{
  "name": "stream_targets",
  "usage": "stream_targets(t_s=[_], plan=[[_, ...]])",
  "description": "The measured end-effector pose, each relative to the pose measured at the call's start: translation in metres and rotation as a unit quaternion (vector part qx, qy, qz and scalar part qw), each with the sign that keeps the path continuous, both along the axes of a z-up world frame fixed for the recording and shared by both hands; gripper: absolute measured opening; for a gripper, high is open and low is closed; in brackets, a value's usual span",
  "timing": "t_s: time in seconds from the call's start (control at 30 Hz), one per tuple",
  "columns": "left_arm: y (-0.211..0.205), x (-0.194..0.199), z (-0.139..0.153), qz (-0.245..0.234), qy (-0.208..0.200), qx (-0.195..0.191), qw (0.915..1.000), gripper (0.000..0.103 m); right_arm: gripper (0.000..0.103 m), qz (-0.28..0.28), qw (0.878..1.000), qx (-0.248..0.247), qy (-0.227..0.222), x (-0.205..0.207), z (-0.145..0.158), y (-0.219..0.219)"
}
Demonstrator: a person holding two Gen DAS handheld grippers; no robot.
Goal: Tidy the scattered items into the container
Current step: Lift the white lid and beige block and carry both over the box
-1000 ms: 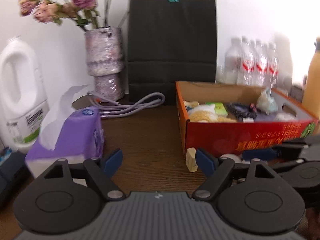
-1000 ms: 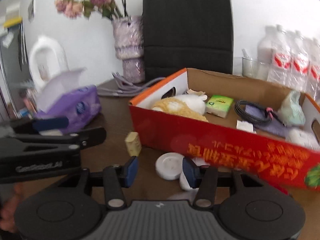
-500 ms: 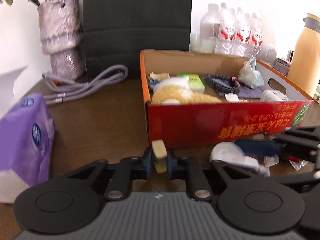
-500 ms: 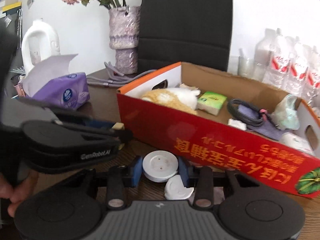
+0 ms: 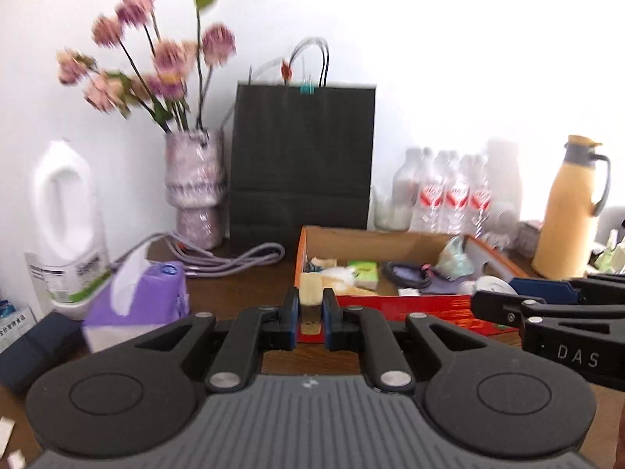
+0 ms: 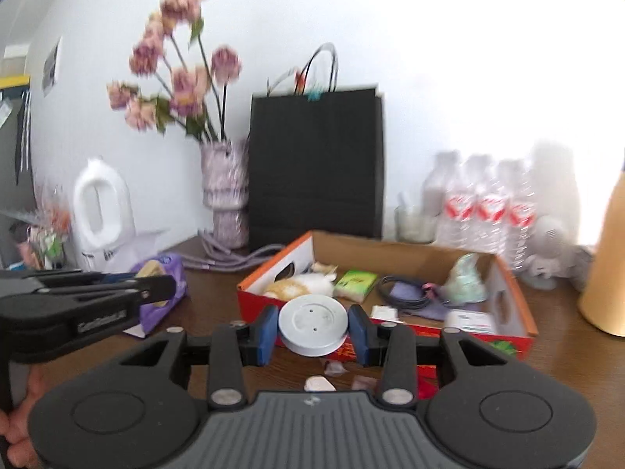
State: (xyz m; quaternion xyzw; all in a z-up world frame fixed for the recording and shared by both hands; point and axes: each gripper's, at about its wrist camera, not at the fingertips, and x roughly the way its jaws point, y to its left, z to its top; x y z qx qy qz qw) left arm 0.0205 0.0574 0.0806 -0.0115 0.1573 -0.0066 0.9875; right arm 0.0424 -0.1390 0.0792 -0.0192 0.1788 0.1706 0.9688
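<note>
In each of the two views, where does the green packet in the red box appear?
Left wrist: green packet lies in the red box, just right of centre, beyond the left gripper.
Right wrist: green packet lies centre, above the white disc.
Shared landmark: the black paper bag behind the box.

L gripper [image 5: 311, 322] clamped on small cream block [image 5: 310, 295]; R gripper [image 6: 313, 330] pinching white round disc [image 6: 313, 325], both aimed 12 o'clock.
</note>
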Motion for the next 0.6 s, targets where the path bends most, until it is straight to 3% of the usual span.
stream_targets(t_s=[0.27,0.43,0.6], plan=[[-0.041,-0.102,-0.006,-0.022,-0.023,0.009,0.9994,0.012,0.038,-0.033,0.999,0.006,-0.009,-0.102,-0.003,-0.034],[-0.060,-0.163,-0.017,-0.019,-0.047,0.002,0.9987,0.012,0.038,-0.058,0.997,0.005,-0.049,-0.166,-0.010,-0.053],[-0.066,-0.209,-0.019,-0.008,-0.080,0.022,0.9965,0.012,0.038,-0.079,0.995,0.026,-0.061,-0.217,-0.018,-0.066]])
